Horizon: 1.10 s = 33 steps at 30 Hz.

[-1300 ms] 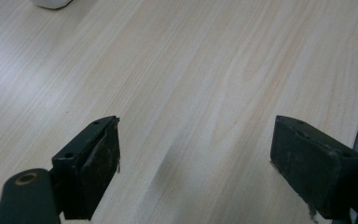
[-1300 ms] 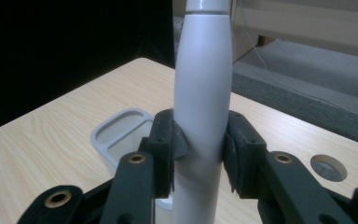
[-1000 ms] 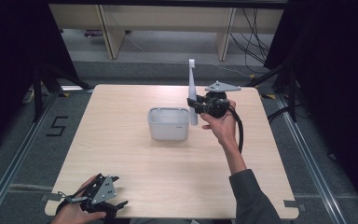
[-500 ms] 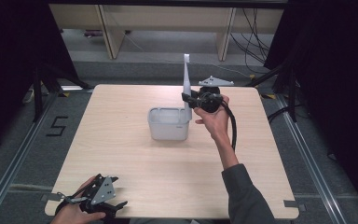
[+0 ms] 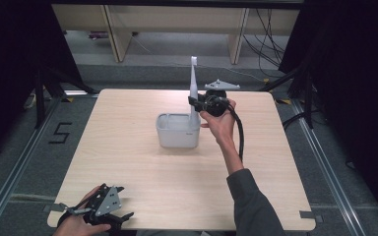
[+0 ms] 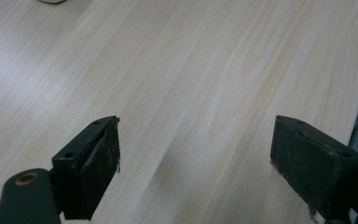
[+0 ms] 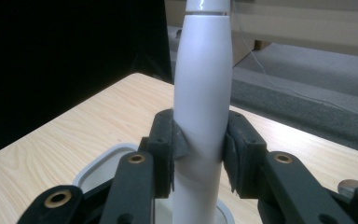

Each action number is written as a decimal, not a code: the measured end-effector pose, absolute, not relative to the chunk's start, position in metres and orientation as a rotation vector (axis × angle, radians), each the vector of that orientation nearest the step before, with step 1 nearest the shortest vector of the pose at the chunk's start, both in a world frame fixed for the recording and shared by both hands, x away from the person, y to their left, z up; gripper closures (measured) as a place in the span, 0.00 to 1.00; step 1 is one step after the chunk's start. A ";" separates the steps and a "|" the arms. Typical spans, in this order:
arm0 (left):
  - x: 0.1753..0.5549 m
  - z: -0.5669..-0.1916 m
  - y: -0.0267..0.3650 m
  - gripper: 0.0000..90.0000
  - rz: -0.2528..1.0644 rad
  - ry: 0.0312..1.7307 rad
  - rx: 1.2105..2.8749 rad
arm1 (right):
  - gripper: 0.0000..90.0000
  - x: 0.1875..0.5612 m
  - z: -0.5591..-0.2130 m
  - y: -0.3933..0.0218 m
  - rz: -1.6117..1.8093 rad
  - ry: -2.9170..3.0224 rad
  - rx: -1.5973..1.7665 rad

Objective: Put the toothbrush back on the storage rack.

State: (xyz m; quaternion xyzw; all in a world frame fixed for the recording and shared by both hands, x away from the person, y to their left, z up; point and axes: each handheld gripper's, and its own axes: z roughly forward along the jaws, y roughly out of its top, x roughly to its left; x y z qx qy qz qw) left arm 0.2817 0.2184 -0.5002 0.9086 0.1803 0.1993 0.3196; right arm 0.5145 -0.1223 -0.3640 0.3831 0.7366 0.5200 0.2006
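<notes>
white toothbrush [image 5: 193, 88] clamped upright in right hand-held gripper [image 5: 197, 102] over tub [image 5: 177, 132]; left hand-held gripper [image 5: 109, 216] agape, empty.

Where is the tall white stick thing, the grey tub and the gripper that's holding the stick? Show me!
Tall white plastic stick [image 7: 200, 88]: right gripper view, on its wide body above the jaws.
Grey rectangular plastic tub [image 5: 176, 138]: high view, on its front wall.
Right gripper [image 5: 195, 102]: high view, where its jaws clamp the stick.
</notes>
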 end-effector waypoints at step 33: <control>0.280 -0.502 0.217 0.17 0.521 0.480 2.380 | 0.74 0.523 -0.392 -0.118 1.385 2.083 1.103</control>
